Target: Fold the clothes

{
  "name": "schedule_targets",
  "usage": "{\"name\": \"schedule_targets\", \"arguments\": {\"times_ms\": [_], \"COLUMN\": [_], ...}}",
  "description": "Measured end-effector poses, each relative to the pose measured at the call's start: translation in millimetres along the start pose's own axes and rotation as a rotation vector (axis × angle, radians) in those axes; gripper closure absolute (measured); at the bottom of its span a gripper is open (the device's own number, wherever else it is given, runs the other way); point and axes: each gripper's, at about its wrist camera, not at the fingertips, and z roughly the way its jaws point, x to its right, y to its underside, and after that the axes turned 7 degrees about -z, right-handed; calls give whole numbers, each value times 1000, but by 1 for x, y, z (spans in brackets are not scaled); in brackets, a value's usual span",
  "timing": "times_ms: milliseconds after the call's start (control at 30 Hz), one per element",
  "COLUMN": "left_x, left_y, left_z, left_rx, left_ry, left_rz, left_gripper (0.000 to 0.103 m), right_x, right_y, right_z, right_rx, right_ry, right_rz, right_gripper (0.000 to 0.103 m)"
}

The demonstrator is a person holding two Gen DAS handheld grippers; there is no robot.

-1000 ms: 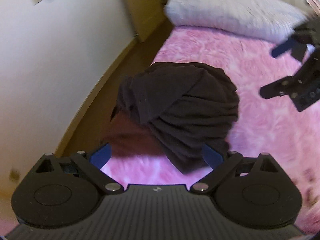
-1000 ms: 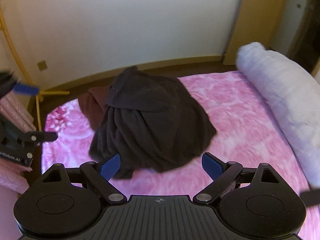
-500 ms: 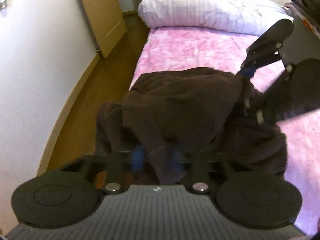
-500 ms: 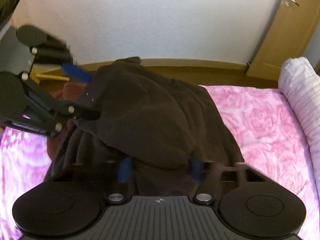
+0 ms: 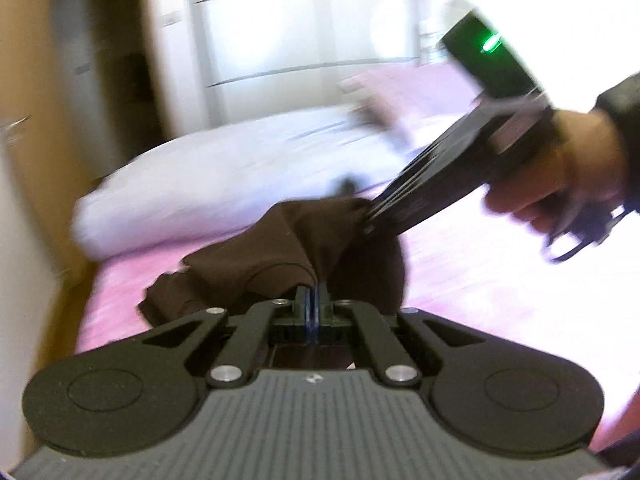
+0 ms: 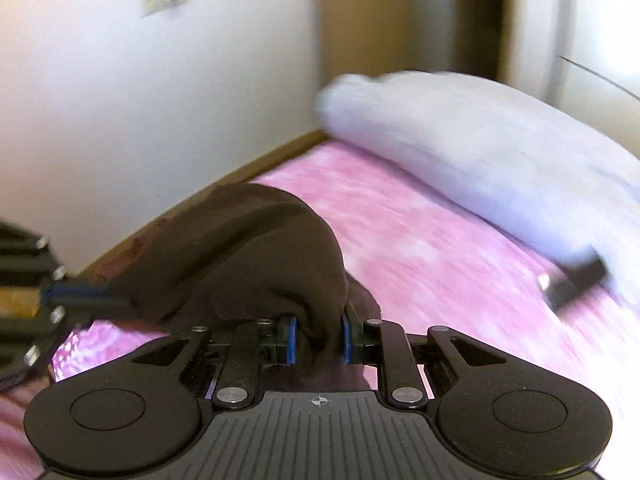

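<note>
Brown fabric, bunched and lifting: the dark brown garment (image 5: 280, 248) hangs in a rumpled heap above the near part of the pink bed (image 6: 420, 240), caught at two points. The left hand-held gripper (image 5: 314, 308) has its blue pads pressed together on a peak of the cloth. The right hand-held gripper (image 6: 319, 338) has a thick fold between its pads, and its jaws are closing on it right now, pads already against the cloth. From the left wrist view you can see the person's hand (image 5: 560, 176) wrapped round the right tool's handle, a green light glowing on top.

So where are we? Early, by my reading. No flat panel, no crease, no tidy edge anywhere; the garment has only been picked up. Spreading it out and making every fold remains to do. A white pillow (image 6: 480, 140) lies at the head of the bed, well apart from the cloth.

Writing? Nothing legible, everything is smeared by motion blur.
</note>
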Motion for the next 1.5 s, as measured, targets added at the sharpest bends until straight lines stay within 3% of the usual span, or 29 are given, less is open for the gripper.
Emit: {"name": "schedule_targets", "arguments": {"times_ms": [67,133,200,267,300,333,367,400,467,633,733,867,967,1000,1033,1067,1100,1167,1267,1500], "left_x": [53,97,134,155,162,165,167,165,160,138,116,82,62,57,52,49,47,47,52,104], "left_y": [-13,-19,-15,-5,3,10,17,24,42,70,78,85,90,91,90,89,86,76,58,15], "left_z": [15,35,52,65,71,79,88,93,100,141,165,179,181,182,183,184,185,189,196,235], "left_rx": [-8,-46,-90,-137,-175,-213,-251,-286,-343,-443,-478,-478,-488,-492,-493,-493,-487,-468,-425,-335], "left_ry": [95,156,169,165,150,131,112,97,71,40,28,19,15,14,18,24,35,64,115,263], "left_rz": [5,7,14,27,38,51,63,74,96,170,211,239,237,237,235,232,232,235,247,346], "left_gripper": [102,91,72,65,63,60,60,60,58,54,54,54,54,54,54,54,54,54,54,54], "right_x": [41,94,143,174,187,200,205,205,207,176,159,147,142,141,139,139,141,154,163,179], "right_y": [37,81,127,167,187,207,222,233,245,247,236,223,217,216,216,217,221,236,257,334], "right_z": [-36,-62,-82,-104,-118,-132,-144,-152,-152,-107,-42,34,82,95,97,94,83,53,-20,-202], "right_rx": [-18,-78,-155,-192,-194,-194,-192,-184,-188,-216,-207,-196,-214,-224,-227,-241,-254,-257,-275,-339], "right_ry": [75,140,238,325,356,384,395,397,354,183,120,147,236,261,276,303,325,301,359,650], "right_rz": [28,99,193,257,300,344,379,407,456,541,576,595,563,528,494,477,480,562,620,780], "right_gripper": [83,80,77,75,64,40,28,21,21,21,21,21,21,21,37,59,92,93,95,95]}}
